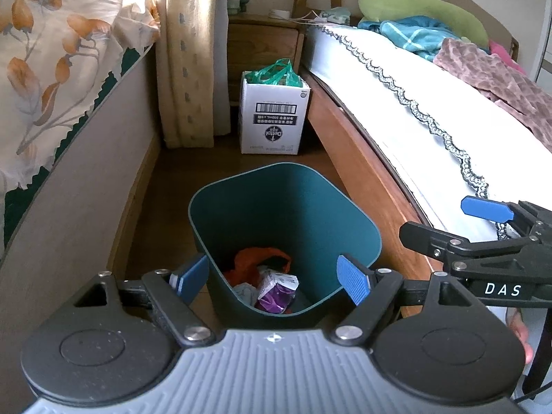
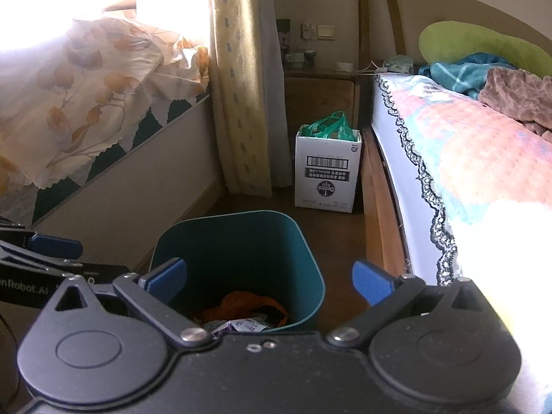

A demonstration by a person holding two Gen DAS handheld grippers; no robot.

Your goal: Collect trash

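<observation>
Upside-down "Dettol" on white box (image 1: 274,117), upper centre; both jaws wide open, empty, over teal bin (image 1: 286,203).

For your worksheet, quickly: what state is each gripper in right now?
Left gripper: open, holding nothing, above the green bin.
Right gripper: open, holding nothing.

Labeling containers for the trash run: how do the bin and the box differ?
The bin is dark green plastic with rounded corners; the box is white printed cardboard, square-edged. The bin holds loose trash; the box holds a green bag. The bin is nearer, the box farther back. Both stand open-topped on the floor beside the bed.
</observation>
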